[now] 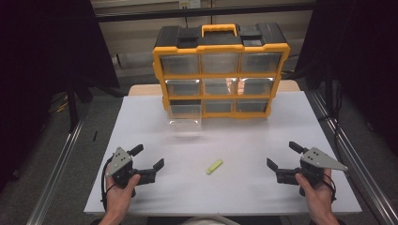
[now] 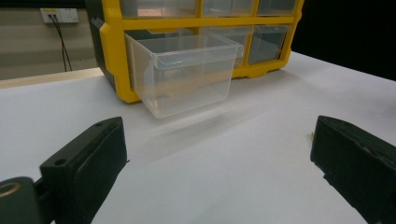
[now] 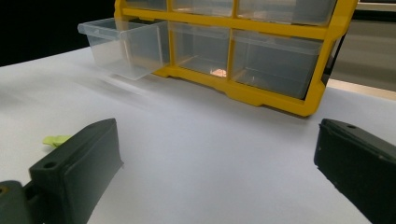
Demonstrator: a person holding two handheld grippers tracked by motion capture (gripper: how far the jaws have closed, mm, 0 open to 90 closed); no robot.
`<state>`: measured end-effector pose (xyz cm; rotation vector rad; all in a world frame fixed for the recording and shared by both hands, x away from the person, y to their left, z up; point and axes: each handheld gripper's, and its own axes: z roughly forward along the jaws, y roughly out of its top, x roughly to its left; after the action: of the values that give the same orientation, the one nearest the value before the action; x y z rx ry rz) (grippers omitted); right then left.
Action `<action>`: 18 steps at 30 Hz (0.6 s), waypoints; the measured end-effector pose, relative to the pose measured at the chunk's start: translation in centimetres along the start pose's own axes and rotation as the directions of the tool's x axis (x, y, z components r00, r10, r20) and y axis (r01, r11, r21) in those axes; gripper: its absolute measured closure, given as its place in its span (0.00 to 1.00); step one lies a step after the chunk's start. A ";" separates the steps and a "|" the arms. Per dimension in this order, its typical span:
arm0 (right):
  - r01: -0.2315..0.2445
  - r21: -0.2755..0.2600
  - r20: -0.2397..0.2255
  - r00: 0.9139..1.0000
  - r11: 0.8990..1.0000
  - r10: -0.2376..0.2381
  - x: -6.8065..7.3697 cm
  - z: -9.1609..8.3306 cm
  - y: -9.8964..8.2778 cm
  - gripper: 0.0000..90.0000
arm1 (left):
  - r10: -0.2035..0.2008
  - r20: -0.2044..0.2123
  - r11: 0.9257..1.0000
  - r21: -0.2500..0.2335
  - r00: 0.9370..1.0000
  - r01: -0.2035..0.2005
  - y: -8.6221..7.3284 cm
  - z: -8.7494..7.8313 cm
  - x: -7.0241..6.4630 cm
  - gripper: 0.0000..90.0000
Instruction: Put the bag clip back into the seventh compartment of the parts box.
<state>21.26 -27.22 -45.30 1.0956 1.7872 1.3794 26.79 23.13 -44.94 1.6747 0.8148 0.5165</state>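
Left gripper [image 1: 149, 157] sat low near the table's [image 1: 244, 140] front edge, jaws spread wide, gripping nothing. Ahead of it the bottom-left clear drawer [image 1: 185, 123] jutted out of the yellow organiser [image 1: 220, 70], likely pulled ready to receive something. Centre stage, a small yellow-green piece [image 1: 214, 166] lay alone, nothing blocking it. Right gripper [image 1: 284, 155] rested jaws parted too, empty.

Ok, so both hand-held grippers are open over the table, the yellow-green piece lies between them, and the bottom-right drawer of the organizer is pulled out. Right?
Not quite: the pulled-out drawer is the bottom-left one of the organizer, as the high view shows. The rest holds: the left hand-held gripper and the right hand-held gripper are both open over the table, with the yellow-green piece lying between them.
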 end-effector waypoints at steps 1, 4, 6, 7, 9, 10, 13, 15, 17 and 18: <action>-0.003 0.007 -0.004 1.000 1.000 0.003 0.0 0.0 0.0 0.00 | 0.000 0.000 1.000 0.000 1.000 0.000 0.0 0.0 0.0 0.04; -0.005 0.007 -0.006 1.000 1.000 0.005 -0.1 0.1 0.0 0.00 | 0.019 0.012 1.000 0.007 1.000 -0.019 0.3 0.6 -0.2 0.03; -0.009 0.009 -0.003 1.000 1.000 0.009 -0.1 0.1 0.0 0.00 | 0.024 0.030 1.000 0.017 0.999 -0.024 0.4 0.8 -0.3 0.03; -0.009 0.009 -0.005 1.000 1.000 0.009 -0.1 0.1 0.0 0.00 | 0.011 0.031 1.000 0.008 0.999 -0.011 0.4 1.0 -0.4 0.03; -0.006 0.012 -0.009 1.000 1.000 0.006 -0.1 0.1 0.0 0.00 | -0.001 0.041 1.000 0.015 0.999 0.001 0.4 1.2 -0.5 0.03; -0.005 0.012 -0.010 1.000 1.000 0.005 -0.1 0.1 0.0 0.00 | 0.010 0.042 1.000 0.026 0.999 -0.011 0.4 1.2 -0.5 0.03; -0.007 0.012 -0.008 1.000 1.000 0.007 0.0 0.1 0.0 0.00 | 0.004 0.061 1.000 0.029 0.998 -0.006 0.5 1.4 -0.6 0.03; -0.005 0.011 -0.008 1.000 1.000 0.005 0.0 0.1 0.0 0.00 | 0.014 0.067 0.999 0.034 0.998 -0.016 0.7 1.6 -0.7 0.03; -0.007 0.011 -0.007 1.000 1.000 0.007 0.0 0.2 0.0 0.01 | 0.025 0.075 0.999 0.040 0.997 -0.028 0.9 2.1 -0.8 0.03; -0.006 0.011 -0.006 1.000 1.000 0.006 0.0 0.2 0.0 0.01 | 0.020 0.062 0.999 0.040 0.998 -0.023 0.9 2.4 -1.1 0.03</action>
<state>21.42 -27.19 -45.37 1.1044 1.7991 1.3799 28.00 20.64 -44.56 1.7302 0.7678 0.4639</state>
